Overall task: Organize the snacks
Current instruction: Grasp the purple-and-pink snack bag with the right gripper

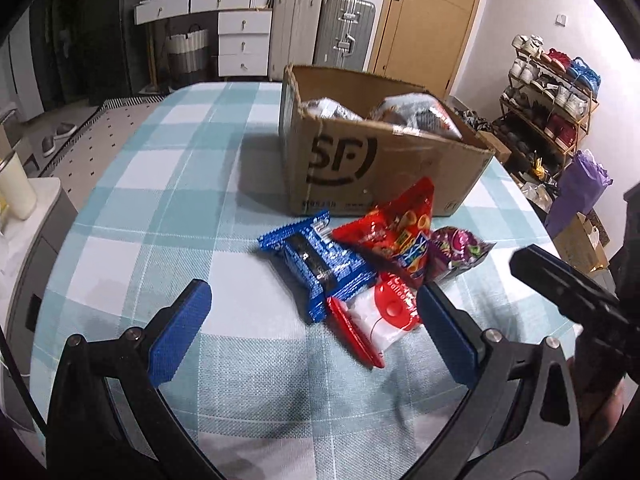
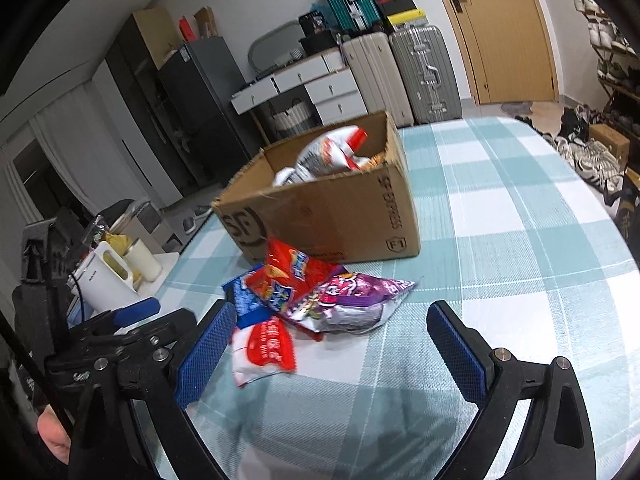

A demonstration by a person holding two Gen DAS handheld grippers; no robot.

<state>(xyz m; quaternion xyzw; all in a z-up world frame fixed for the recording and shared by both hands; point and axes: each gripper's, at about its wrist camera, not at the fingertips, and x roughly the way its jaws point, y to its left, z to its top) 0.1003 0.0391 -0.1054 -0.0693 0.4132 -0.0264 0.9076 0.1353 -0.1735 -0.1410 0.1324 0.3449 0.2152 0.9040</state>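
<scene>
A desk [image 1: 168,184] under a teal-and-white checked cloth stands in a room with suitcases [image 1: 344,36], white drawers and a wooden door at the far side. On it sits an open cardboard box [image 1: 360,172] already holding a few snack bags [image 2: 328,152], and just near of the box lies a small heap: a blue packet [image 1: 316,264], a red bag [image 1: 400,232] overlapping it, a purple bag [image 2: 352,296] to the right and a red-and-white packet [image 2: 264,352] nearest. The left hand-held gripper [image 1: 316,320] and the right hand-held gripper [image 2: 332,344] both hover over the heap's near edge, jaws spread wide and holding nothing.
</scene>
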